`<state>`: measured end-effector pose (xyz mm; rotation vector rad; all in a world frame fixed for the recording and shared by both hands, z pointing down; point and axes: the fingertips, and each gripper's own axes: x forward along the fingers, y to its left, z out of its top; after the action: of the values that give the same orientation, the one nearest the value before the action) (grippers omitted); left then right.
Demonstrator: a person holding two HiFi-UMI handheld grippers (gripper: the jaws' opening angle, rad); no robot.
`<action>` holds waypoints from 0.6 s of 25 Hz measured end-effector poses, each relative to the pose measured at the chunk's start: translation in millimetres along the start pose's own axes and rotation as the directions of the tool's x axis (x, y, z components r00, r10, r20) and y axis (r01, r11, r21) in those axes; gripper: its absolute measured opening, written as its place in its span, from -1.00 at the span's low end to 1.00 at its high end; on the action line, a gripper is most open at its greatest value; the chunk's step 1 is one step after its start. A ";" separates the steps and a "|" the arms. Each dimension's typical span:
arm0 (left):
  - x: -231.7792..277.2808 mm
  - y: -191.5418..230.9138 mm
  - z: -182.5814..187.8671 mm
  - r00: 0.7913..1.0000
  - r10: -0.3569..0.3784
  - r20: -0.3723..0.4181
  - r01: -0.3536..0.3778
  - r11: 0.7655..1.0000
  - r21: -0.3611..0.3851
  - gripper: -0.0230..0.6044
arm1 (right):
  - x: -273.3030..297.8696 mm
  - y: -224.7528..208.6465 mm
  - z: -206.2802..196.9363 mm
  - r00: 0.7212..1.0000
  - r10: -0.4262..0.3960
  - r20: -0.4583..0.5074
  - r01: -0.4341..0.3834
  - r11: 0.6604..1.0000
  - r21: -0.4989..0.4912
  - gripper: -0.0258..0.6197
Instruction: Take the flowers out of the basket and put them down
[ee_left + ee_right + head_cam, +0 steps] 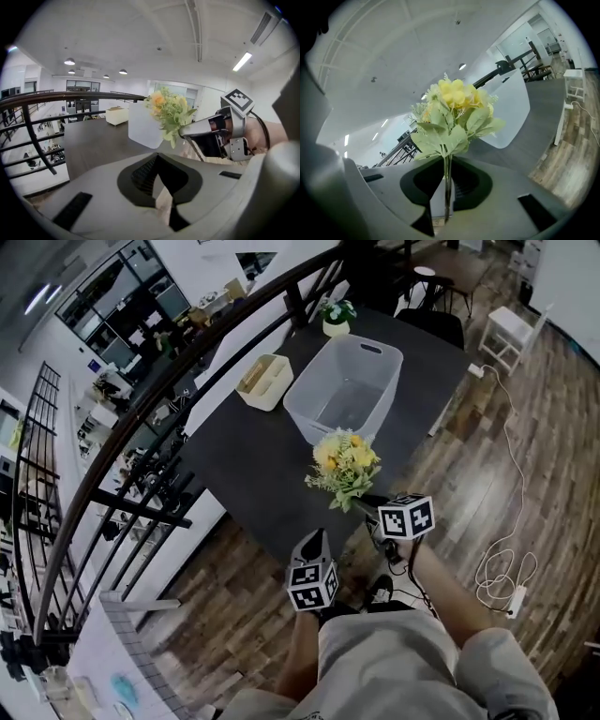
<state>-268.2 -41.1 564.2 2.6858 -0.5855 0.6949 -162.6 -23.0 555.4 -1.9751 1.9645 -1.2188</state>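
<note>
well, the right gripper point(446, 206) pinches the flowers point(457, 117) by thin stems alone, so they could slip above the worktop point(244, 465).

left gripper point(317, 536), right gripper point(364, 506): grey shells | cubes point(406, 517): black-white square markers | clothes point(394, 662): beige | cable point(266, 134): black

1. A dark, matte table point(248, 470) is seen stretching away from the near corner.
2. A translucent plastic basket point(302, 409) is set upright on it, toward the far end.
3. A cream caddy point(264, 382) is placed just beside the basket, on its left in the head view.
4. A small potted plant point(336, 317) is stood at the table's far edge, beyond the basket and apart from it.
</note>
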 end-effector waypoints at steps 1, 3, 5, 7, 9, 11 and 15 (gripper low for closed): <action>3.0 -7.6 3.0 1.000 -0.004 0.010 0.004 1.000 -0.010 -0.85 | -9.7 -5.1 5.2 1.000 0.002 0.014 -0.002 1.000 0.001 -0.69; 9.6 -22.9 11.3 1.000 -0.009 0.026 0.009 1.000 -0.010 -0.85 | -29.6 -17.8 16.7 0.999 -0.013 0.035 0.014 1.000 -0.010 -0.69; 15.4 -39.7 20.4 0.999 -0.022 0.035 0.022 1.000 -0.001 -0.85 | -49.5 -31.5 28.1 0.998 -0.038 0.050 0.039 0.999 -0.026 -0.69; 17.9 -56.0 27.4 0.998 -0.049 0.039 0.050 0.999 -0.006 -0.85 | -67.5 -44.1 34.9 0.997 -0.059 0.055 0.061 0.997 -0.039 -0.69; 21.3 -69.1 30.9 0.996 -0.079 0.037 0.079 0.997 -0.018 -0.85 | -81.6 -56.9 39.3 0.996 -0.073 0.059 0.075 0.997 -0.036 -0.69; 26.9 -76.2 31.7 0.996 -0.089 0.028 0.089 0.996 -0.008 -0.85 | -90.2 -66.9 45.0 0.995 -0.072 0.072 0.073 0.997 -0.006 -0.69; 41.2 -83.7 41.0 0.995 -0.098 0.027 0.098 0.995 0.017 -0.85 | -98.1 -76.6 64.3 0.993 -0.050 0.111 0.044 0.997 0.056 -0.69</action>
<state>-181.0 3.3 535.5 2.7217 -0.4530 0.6398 -48.9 46.5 512.0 -2.0277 1.8233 -1.1319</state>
